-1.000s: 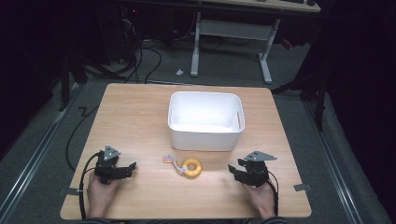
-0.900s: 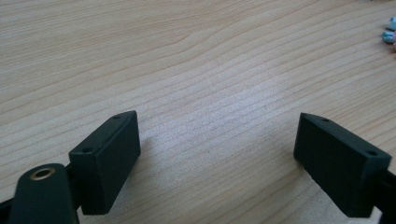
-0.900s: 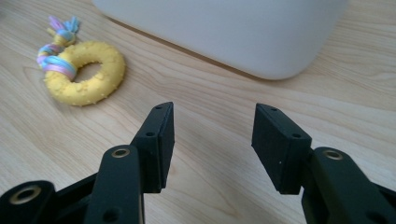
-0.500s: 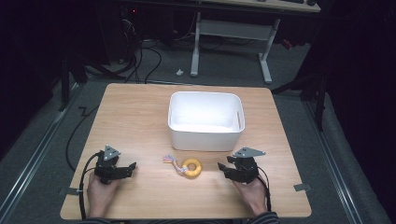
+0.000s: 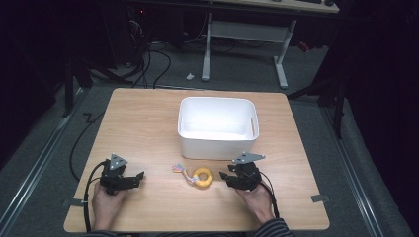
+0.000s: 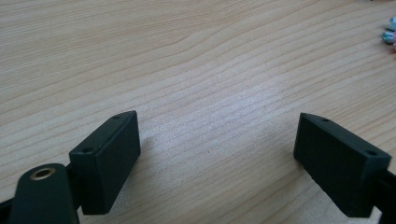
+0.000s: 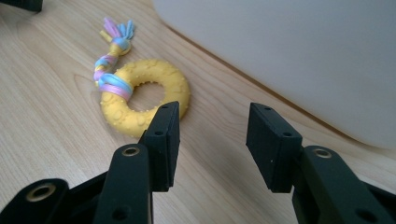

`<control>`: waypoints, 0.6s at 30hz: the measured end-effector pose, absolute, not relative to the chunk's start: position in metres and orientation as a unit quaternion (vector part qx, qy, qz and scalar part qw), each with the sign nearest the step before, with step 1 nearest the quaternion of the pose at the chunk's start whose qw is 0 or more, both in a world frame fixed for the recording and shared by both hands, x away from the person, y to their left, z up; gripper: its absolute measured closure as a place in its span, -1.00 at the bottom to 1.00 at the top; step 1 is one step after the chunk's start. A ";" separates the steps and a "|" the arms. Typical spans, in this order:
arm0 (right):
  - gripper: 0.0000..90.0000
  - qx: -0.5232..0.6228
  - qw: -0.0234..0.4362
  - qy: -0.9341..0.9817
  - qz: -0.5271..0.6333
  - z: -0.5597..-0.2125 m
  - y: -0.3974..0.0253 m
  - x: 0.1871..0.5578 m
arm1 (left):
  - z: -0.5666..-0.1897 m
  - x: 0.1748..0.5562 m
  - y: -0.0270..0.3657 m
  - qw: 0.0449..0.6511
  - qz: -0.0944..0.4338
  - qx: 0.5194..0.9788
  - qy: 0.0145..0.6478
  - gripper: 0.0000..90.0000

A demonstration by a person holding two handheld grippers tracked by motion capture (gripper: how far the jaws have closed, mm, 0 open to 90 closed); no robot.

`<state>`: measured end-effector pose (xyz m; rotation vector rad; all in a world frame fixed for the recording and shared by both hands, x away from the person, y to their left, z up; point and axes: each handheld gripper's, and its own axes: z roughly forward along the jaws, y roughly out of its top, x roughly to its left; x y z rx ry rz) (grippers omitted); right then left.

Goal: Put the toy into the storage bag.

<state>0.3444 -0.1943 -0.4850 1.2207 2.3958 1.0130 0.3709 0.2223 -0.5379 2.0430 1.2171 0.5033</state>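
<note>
The right gripper [image 5: 232, 178] is sitting low over the desk [image 5: 148, 128] with its jaws apart, just beside the yellow ring toy [image 7: 144, 95], whose braided rope tail [image 7: 112, 51] is pointing away from it. The toy is lying flat in front of the white bin [image 5: 217, 126], close to its wall. The left gripper [image 5: 133, 180] is resting well apart from it, jaws wide and holding nothing. To my eye the ring is sitting off to one side of the open jaws, not between them; closing like this could just nudge it away or pinch its rim weakly, so that it slips out.
</note>
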 end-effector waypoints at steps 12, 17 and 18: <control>0.27 0.403 0.117 0.842 0.339 -0.488 -0.174 0.352 | -0.538 0.371 0.222 0.348 0.195 0.788 0.469 -0.67; 0.30 0.401 0.104 0.848 0.331 -0.491 -0.165 0.358 | -0.538 0.371 0.222 0.347 0.195 0.788 0.469 -0.67; 0.30 0.399 0.103 0.848 0.333 -0.491 -0.163 0.359 | -0.538 0.371 0.222 0.347 0.195 0.788 0.469 -0.67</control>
